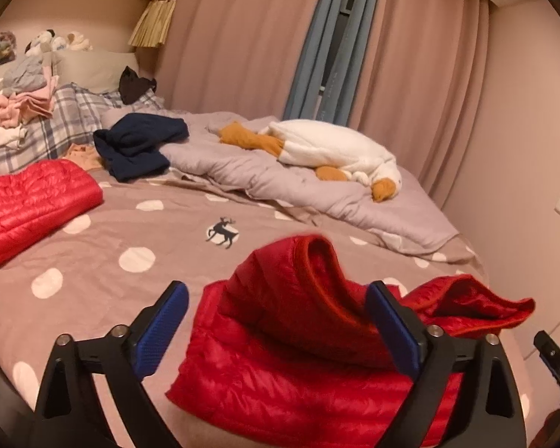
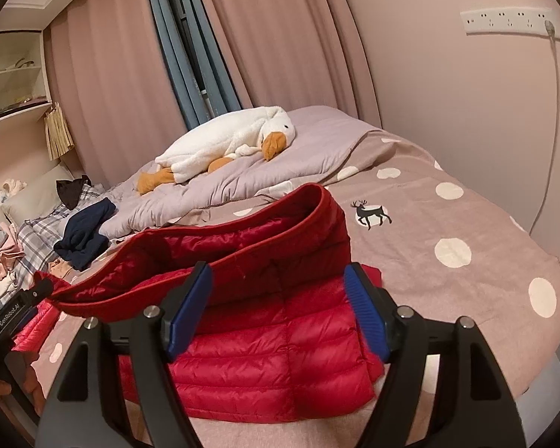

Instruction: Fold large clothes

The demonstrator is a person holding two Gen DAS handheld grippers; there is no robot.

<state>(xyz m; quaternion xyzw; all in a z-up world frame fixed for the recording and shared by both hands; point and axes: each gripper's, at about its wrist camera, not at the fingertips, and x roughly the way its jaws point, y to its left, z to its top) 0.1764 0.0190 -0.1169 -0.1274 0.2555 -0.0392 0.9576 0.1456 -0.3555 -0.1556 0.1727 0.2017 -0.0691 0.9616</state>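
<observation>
Both tools, left [image 1: 276, 336] and right [image 2: 276, 310], gape wide, holding nothing, over the red down jacket [image 2: 265, 366] at lower centre, apparently to pick its next fold.

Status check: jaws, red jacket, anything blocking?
Left gripper open, right gripper open, both empty. Red down jacket on bed, collar bunched up, fold unfinished. Second red garment lies apart; nothing blocking.
</observation>
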